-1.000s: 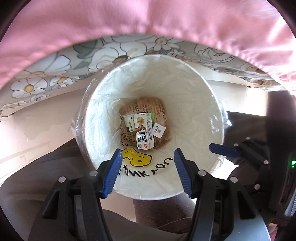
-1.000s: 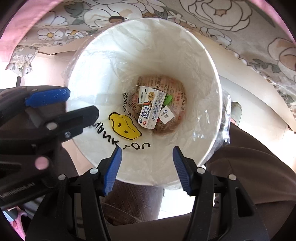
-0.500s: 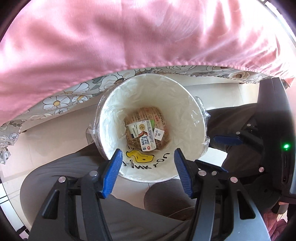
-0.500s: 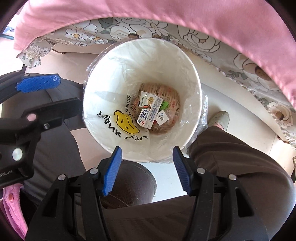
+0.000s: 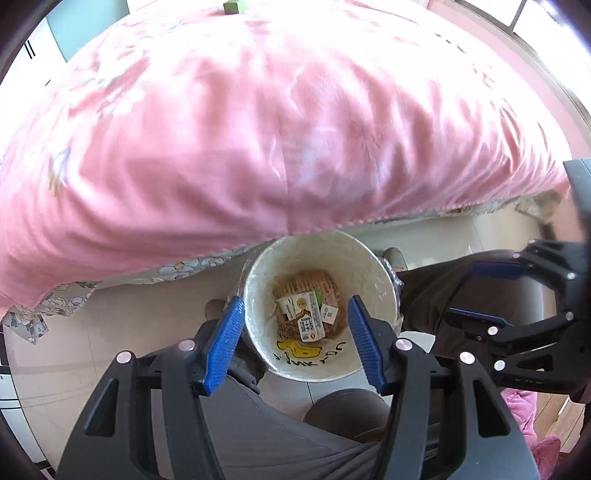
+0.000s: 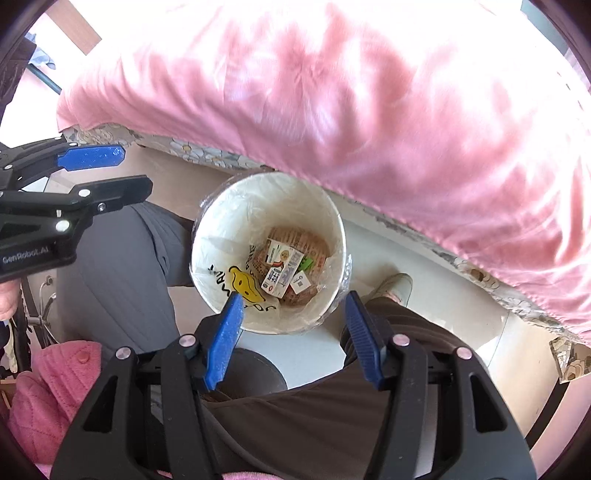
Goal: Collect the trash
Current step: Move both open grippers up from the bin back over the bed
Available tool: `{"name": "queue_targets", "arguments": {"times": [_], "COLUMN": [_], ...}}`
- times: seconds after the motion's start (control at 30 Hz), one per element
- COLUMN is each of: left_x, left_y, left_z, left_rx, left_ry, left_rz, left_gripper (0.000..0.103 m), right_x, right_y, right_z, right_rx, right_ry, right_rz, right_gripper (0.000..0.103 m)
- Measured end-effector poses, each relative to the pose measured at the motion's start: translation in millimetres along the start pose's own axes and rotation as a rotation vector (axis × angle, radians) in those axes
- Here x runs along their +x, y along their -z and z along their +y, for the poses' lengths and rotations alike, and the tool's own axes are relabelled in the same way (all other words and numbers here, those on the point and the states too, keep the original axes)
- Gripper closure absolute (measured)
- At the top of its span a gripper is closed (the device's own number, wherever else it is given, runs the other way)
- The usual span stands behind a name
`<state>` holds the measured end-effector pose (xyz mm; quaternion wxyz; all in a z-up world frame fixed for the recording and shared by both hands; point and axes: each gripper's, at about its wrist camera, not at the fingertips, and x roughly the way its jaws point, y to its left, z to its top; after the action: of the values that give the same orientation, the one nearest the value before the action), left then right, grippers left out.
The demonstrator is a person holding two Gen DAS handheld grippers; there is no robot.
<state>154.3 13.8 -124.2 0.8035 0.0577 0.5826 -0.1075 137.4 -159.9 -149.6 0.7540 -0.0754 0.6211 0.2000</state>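
With both the left gripper [image 5: 295, 339] and right gripper [image 6: 293, 334] half open and empty above the bin [image 5: 369, 258], head for the green scrap [image 5: 232, 6] on the bed [image 5: 277, 129].

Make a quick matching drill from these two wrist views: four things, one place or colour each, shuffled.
Things:
1. trash bin
2. milk carton
3. blanket
4. green block

Descriptions:
A. far up on the bed
B. pink, draped over the bed edge
C. white, clear liner, on the floor
D. lying among wrappers at the bin's bottom

Pairs: 1-C, 2-D, 3-B, 4-A
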Motion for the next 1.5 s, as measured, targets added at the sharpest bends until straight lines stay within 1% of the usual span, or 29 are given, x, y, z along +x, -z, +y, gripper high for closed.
{"name": "queue_targets", "arguments": {"times": [0.1, 0.17, 0.43, 0.53, 0.73, 0.97, 1.13, 1.33, 1.5], "left_x": [-22, -35, -79, -92, -108, -109, -114, -118, -107], "left_y": [-12, -21, -55, -70, -98, -134, -163, -201, -229], "left_z": [10, 15, 26, 29, 26, 25, 26, 31, 37], "left_rx": [-0.026, -0.039, -0.054, -0.058, -0.032, -0.033, -0.023, -0.015, -0.006], "left_ry": [-0.026, -0.022, -0.050, -0.039, -0.061, -0.051, -0.054, -0.057, -0.062], "left_rz": [-0.048, -0.069, -0.164, -0.183, -0.220, -0.242, -0.268, -0.298, -0.297], "left_gripper": [0.042, 0.042, 0.042, 0.042, 0.042, 0.042, 0.042, 0.042, 0.042], "right_x": [-30, -50, -124, -147, -179, -211, -227, -237, -237], "right_y": [-8, -14, -41, -53, -82, -119, -151, -194, -233], "right_z": [0, 0, -4, -7, -18, -29, -36, -47, -61], "right_rx": [-0.020, -0.031, -0.058, -0.065, -0.073, -0.084, -0.095, -0.111, -0.109], "right_ry": [0.031, 0.045, 0.068, 0.082, 0.087, 0.092, 0.115, 0.143, 0.159], "right_rz": [-0.058, -0.099, -0.258, -0.300, -0.345, -0.417, -0.452, -0.466, -0.472], "right_gripper": [0.045, 0.045, 0.045, 0.045, 0.045, 0.045, 0.045, 0.045, 0.045]}}
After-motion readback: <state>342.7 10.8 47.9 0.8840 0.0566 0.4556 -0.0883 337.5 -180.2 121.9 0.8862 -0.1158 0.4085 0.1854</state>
